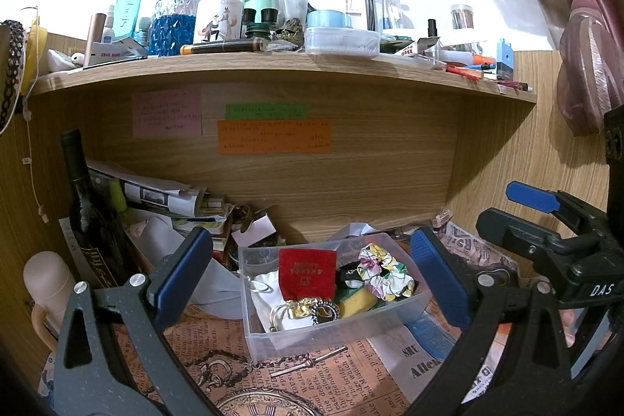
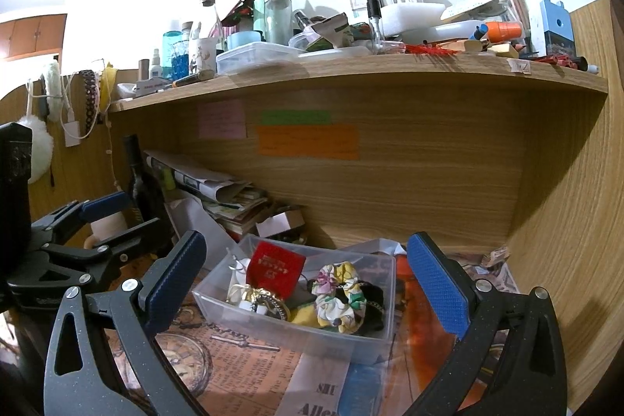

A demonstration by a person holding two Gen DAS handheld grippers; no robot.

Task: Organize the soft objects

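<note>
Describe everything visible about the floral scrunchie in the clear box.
The floral scrunchie is a ruffled fabric ring, white with yellow, pink and green flower print. It lies loosely crumpled at the right end of the clear plastic box, on top of dark items and next to a yellow sponge, with the red pouch further left. In the right wrist view it sits near the box's front wall. Neither claw touches it.

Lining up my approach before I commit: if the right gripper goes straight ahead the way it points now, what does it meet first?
Probably the clear plastic bin: its near wall sits between the open fingers of the right gripper, with the floral scrunchie just behind. Depth is hard to judge through the fisheye.
</note>
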